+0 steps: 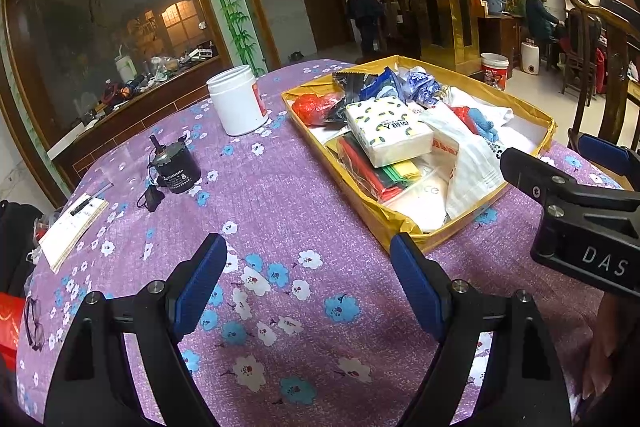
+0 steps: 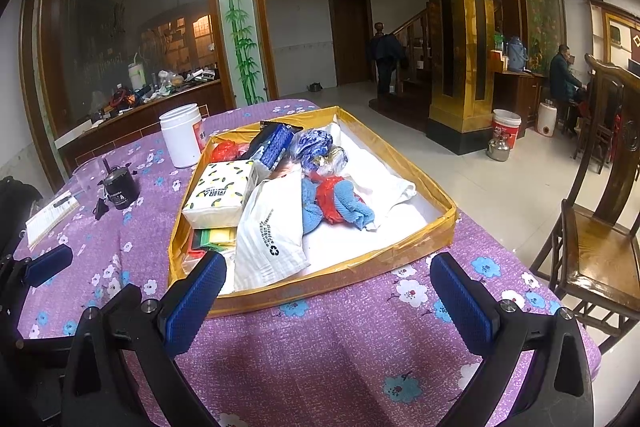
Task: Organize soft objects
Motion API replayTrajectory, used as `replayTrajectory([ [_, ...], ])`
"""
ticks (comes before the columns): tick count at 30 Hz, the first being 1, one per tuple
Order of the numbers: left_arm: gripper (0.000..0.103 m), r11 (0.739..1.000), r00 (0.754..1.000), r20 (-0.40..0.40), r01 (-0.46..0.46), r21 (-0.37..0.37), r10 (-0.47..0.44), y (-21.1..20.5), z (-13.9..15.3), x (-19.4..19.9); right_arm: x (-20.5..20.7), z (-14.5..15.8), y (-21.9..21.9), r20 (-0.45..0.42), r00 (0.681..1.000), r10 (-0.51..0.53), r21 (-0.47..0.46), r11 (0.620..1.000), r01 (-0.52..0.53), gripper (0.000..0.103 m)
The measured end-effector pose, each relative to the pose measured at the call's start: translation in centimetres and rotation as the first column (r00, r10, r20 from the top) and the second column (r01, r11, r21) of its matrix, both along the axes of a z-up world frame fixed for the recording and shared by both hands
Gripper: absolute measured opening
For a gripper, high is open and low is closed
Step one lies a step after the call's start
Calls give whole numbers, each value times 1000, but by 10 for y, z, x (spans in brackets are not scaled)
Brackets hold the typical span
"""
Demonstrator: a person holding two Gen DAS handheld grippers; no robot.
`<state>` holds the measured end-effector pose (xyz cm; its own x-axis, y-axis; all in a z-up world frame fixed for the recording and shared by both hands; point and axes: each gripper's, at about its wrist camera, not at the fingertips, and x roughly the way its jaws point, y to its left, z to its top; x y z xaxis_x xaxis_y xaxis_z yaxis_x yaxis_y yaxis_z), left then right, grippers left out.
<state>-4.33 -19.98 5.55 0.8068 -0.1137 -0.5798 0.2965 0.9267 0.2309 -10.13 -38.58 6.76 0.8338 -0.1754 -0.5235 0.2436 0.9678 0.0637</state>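
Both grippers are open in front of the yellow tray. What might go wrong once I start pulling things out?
1. The tissue pack lies on the coloured sheets; lifting those may tip it.
2. The white plastic bag overlaps the blue cloth, so one may drag the other.
3. The tray looks light; a snag could slide it.

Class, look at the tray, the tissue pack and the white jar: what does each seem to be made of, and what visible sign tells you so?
Tray: probably cardboard wrapped in glossy yellow tape; wrinkled, shiny seams along the rim.
Tissue pack: soft, thin plastic film with a lemon print; rounded, slightly puffy edges.
White jar: likely matte plastic; opaque, even white wall with a dull sheen.
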Motion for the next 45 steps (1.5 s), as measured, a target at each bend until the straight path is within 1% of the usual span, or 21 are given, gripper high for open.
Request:
replayTrajectory([
  [38, 84, 1000, 1000, -5, 6, -11, -6, 3, 1, -1, 0, 0, -1, -4, 1000, -1, 1, 1000, 1, 103],
  [41, 84, 999, 1000, -13, 9, -43, -9, 7, 3, -2, 0, 0, -1, -7, 1000, -1, 1, 1000, 1, 103],
  [43, 84, 996, 998, -47, 32, -86, -36, 11, 4, 2, 0, 0, -1, -4, 1000, -2, 0, 1000, 2, 103],
  [44, 84, 995, 998, -58, 30, -92, -35, 12, 3, 3, -1, 0, -1, -4, 1000, -1, 0, 1000, 1, 103],
  [45, 84, 996, 998, -51, 22, -81, -26, 11, 3, 4, -1, -1, -1, -6, 1000, -2, 0, 1000, 2, 103],
])
